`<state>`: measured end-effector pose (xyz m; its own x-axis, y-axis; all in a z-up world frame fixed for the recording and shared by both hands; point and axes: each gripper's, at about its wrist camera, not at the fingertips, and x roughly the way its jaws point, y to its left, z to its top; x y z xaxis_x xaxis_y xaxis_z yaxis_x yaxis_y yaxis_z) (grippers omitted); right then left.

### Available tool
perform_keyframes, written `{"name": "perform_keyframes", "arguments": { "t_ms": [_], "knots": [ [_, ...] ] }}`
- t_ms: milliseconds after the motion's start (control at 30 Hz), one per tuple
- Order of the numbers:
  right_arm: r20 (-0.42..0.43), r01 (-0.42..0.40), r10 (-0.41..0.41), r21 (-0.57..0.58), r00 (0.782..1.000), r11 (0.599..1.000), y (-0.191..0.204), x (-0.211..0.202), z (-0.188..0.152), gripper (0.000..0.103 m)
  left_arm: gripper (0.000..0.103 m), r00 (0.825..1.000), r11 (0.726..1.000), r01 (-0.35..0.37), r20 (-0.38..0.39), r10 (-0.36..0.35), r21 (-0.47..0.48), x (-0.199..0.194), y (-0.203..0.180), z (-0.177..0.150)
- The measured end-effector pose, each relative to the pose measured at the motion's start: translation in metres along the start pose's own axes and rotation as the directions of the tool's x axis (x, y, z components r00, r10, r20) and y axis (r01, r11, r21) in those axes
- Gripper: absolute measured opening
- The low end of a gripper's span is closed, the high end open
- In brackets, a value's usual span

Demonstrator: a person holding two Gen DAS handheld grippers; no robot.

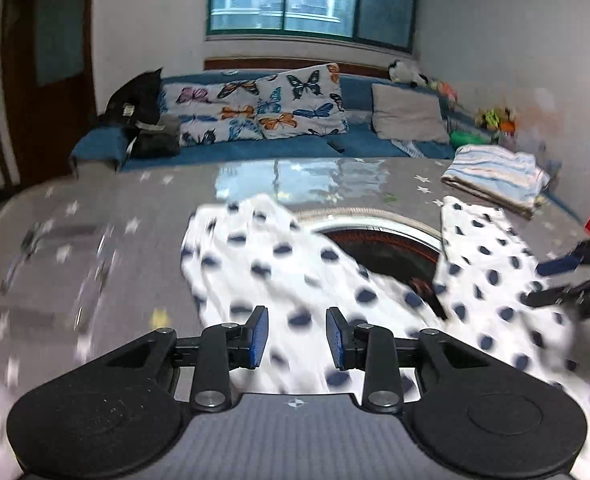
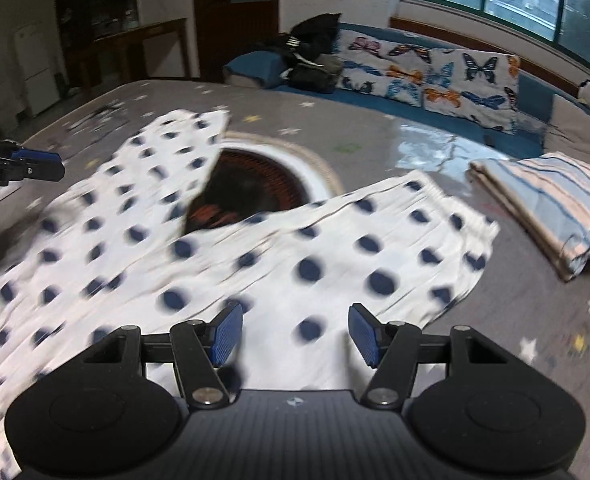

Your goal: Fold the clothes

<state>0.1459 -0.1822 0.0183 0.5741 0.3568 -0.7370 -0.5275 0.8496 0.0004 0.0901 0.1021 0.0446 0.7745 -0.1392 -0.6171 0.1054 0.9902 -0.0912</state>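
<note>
One garment already lies folded, the striped blue, white and pink cloth stacked at the far right of the grey star-printed worktop, while the white cotton garment with navy polka dots sprawls unfolded in a V across the middle, so most of the job appears left. From the left wrist, the left tongs hover released over the nearer dotted cloth, blue pads parted and clear of it; the right tongs poke in at the right edge. From the right wrist, the right tongs hang parted, holding nothing, above the garment's near hem. Between its two limbs shows a round dark inset with reddish coils, partly draped. Beyond stand a blue sofa, butterfly-print pillows and a black bag.
</note>
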Motion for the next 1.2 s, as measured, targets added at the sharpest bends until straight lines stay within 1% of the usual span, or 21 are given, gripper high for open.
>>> {"name": "perform_keyframes", "arguments": {
  "t_ms": [167,300,400,500,533,600,633,733,767,800,867,900,967,1033,1067,1100,1200],
  "knots": [
    [0.004,-0.057,0.058,-0.036,0.998,0.998,0.029,-0.020,-0.019,0.060,0.034,0.999,0.995,0.000,-0.037,-0.004,-0.100,-0.029,0.007,-0.040],
    [0.009,-0.093,0.094,-0.066,0.996,0.993,0.051,-0.030,-0.027,0.060,0.034,0.998,0.985,-0.005,-0.060,-0.006,-0.170,-0.034,0.013,-0.061],
    [0.006,-0.108,0.110,-0.100,0.994,0.989,0.068,-0.033,-0.033,0.060,0.032,0.997,0.986,0.009,-0.068,-0.021,-0.168,-0.033,0.010,-0.071],
    [0.000,-0.113,0.114,-0.125,0.993,0.986,0.081,-0.032,-0.038,0.060,0.008,0.997,0.982,0.014,-0.078,-0.029,-0.187,-0.029,0.009,-0.075],
    [-0.004,-0.115,0.116,-0.131,0.993,0.985,0.084,-0.032,-0.040,0.060,0.002,0.997,0.979,0.000,-0.074,-0.015,-0.204,-0.031,0.008,-0.075],
    [-0.011,-0.119,0.118,-0.142,0.993,0.983,0.090,-0.030,-0.044,0.060,0.001,0.998,0.975,-0.054,-0.042,0.046,-0.215,-0.045,-0.001,-0.073],
    [-0.014,-0.120,0.119,-0.147,0.993,0.982,0.093,-0.030,-0.045,0.060,0.001,0.996,0.976,-0.084,-0.021,0.082,-0.201,-0.054,-0.008,-0.072],
    [-0.032,-0.125,0.122,-0.149,0.992,0.981,0.094,-0.026,-0.049,0.060,0.002,0.982,0.978,-0.183,0.021,0.186,-0.096,-0.068,-0.033,-0.074],
    [-0.036,-0.124,0.119,-0.150,0.992,0.981,0.094,-0.025,-0.049,0.060,0.002,0.980,0.978,-0.195,0.012,0.197,-0.079,-0.068,-0.036,-0.075],
    [-0.040,-0.121,0.117,-0.151,0.992,0.981,0.094,-0.023,-0.050,0.060,0.006,0.981,0.978,-0.193,-0.014,0.192,-0.075,-0.063,-0.036,-0.077],
    [-0.036,-0.121,0.116,-0.149,0.993,0.981,0.093,-0.024,-0.051,0.060,0.007,0.981,0.974,-0.187,-0.077,0.178,-0.127,-0.055,-0.026,-0.078],
    [-0.032,-0.120,0.116,-0.149,0.993,0.982,0.092,-0.026,-0.051,0.060,0.007,0.980,0.969,-0.193,-0.081,0.183,-0.151,-0.055,-0.021,-0.076],
    [-0.022,-0.122,0.120,-0.150,0.993,0.981,0.092,-0.031,-0.051,0.060,0.007,0.979,0.962,-0.203,-0.057,0.195,-0.183,-0.059,-0.014,-0.070],
    [-0.019,-0.128,0.127,-0.150,0.992,0.980,0.091,-0.033,-0.051,0.060,0.007,0.980,0.959,-0.196,-0.019,0.196,-0.206,-0.066,-0.009,-0.062],
    [-0.019,-0.135,0.134,-0.152,0.991,0.979,0.092,-0.034,-0.051,0.060,0.007,0.984,0.962,-0.172,-0.005,0.175,-0.214,-0.066,-0.008,-0.057],
    [-0.021,-0.142,0.140,-0.154,0.990,0.978,0.094,-0.034,-0.051,0.060,0.007,0.990,0.966,-0.135,0.007,0.140,-0.219,-0.065,-0.008,-0.053],
    [-0.026,-0.168,0.166,-0.159,0.986,0.973,0.101,-0.034,-0.052,0.060,0.005,0.998,0.973,-0.058,0.021,0.065,-0.221,-0.048,-0.009,-0.044]
  ]
}}
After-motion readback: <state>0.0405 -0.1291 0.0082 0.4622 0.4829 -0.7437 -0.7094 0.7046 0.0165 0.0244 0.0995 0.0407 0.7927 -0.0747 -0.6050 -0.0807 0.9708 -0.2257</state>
